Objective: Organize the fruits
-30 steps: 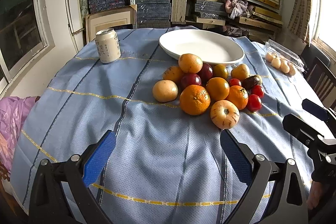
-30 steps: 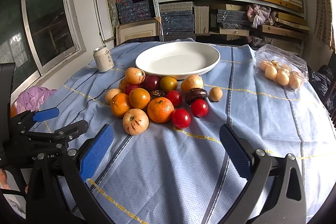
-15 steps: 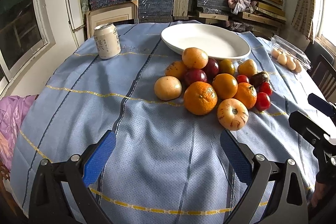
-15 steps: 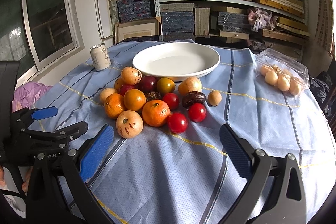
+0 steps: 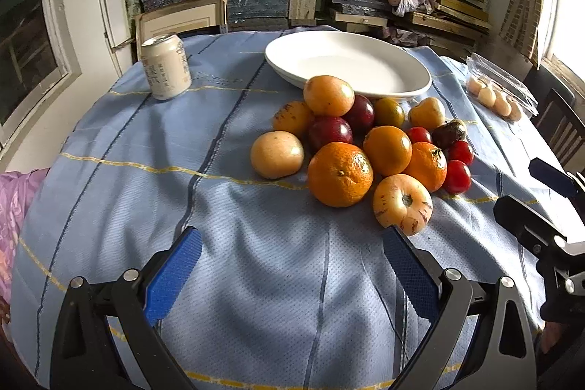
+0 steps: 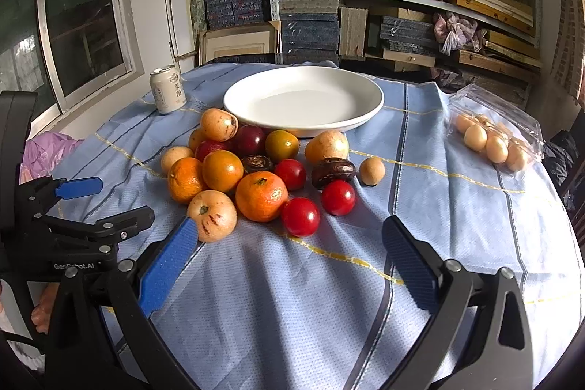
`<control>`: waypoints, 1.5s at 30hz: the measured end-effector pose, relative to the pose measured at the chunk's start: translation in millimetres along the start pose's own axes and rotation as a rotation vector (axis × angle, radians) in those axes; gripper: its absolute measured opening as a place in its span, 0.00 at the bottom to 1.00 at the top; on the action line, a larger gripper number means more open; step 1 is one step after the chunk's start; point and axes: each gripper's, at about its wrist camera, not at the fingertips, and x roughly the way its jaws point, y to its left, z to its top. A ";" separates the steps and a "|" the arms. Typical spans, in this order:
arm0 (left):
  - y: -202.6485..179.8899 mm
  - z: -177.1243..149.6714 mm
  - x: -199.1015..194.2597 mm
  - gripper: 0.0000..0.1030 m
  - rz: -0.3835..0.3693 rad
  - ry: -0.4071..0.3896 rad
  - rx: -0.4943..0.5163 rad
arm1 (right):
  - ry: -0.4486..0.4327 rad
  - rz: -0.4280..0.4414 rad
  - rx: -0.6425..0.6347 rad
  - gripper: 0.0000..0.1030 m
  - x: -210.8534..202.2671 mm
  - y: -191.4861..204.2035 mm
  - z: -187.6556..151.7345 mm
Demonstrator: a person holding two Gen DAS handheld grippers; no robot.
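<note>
Blue cloth (image 5: pixel 146 141) covers the table, and on it a heap of fruit (image 5: pixel 365 148) lies just in front of a white plate (image 5: pixel 347 64), some pieces touching its near rim. The plate holds nothing. The left gripper (image 5: pixel 292 265) hangs low over bare cloth near the heap, jaws spread wide and holding nothing. The right gripper (image 6: pixel 289 262) is likewise wide apart and holds nothing, its left finger (image 6: pixel 168 262) just beside a pale striped fruit (image 6: pixel 212 214). A can (image 5: pixel 166 66) stands well to the left.

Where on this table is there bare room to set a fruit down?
The white plate is empty. Bare cloth lies between the can and the fruit pile, and between the pile and the egg box. The plate's near rim is crowded.
</note>
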 end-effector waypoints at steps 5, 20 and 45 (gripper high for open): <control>-2.5 4.8 7.7 0.97 -0.012 0.011 0.014 | 0.020 0.006 -0.009 0.96 7.8 -3.0 2.0; -9.7 28.8 36.8 0.97 0.024 0.034 0.055 | 0.107 0.020 0.011 0.79 39.5 -17.8 10.0; -11.1 34.9 58.9 0.70 -0.059 0.043 0.057 | 0.195 0.110 0.041 0.66 76.4 -32.7 9.9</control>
